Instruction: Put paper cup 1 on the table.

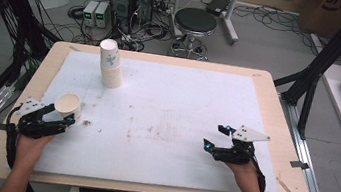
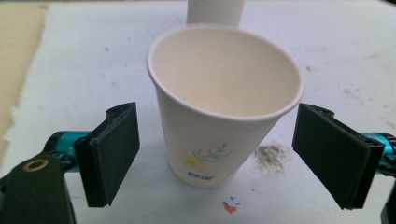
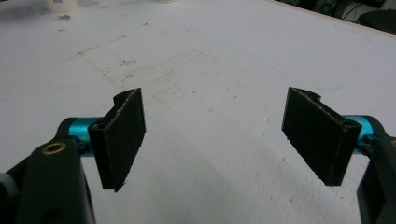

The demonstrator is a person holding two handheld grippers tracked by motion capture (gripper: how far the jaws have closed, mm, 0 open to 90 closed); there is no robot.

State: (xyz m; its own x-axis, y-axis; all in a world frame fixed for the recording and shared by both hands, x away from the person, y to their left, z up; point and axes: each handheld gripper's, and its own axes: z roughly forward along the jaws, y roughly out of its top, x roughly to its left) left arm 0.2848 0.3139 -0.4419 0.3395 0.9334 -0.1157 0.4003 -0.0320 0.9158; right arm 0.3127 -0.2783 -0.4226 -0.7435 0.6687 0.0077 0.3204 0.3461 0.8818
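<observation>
Because the white-covered worktop [image 1: 165, 120] is wide and bare, anything knocked here would roll freely. Well beyond the left gripper's jaws stands a stack of upside-down paper cups [image 1: 110, 63], and a tumbling cup could strike it. Between those jaws an upright paper cup [image 2: 223, 105] with a flower print stands on the worktop; the left gripper [image 2: 233, 156] has its jaws spread wide, both pads clear of the cup's sides, so the cup is free. The likely mishap: withdrawing at a slant, so one pad clips the light cup and tips it. The right gripper [image 3: 219, 140] rests well to the side, jaws apart with nothing between them. A small dirt smudge [image 2: 271, 155] lies beside the cup's base.
</observation>
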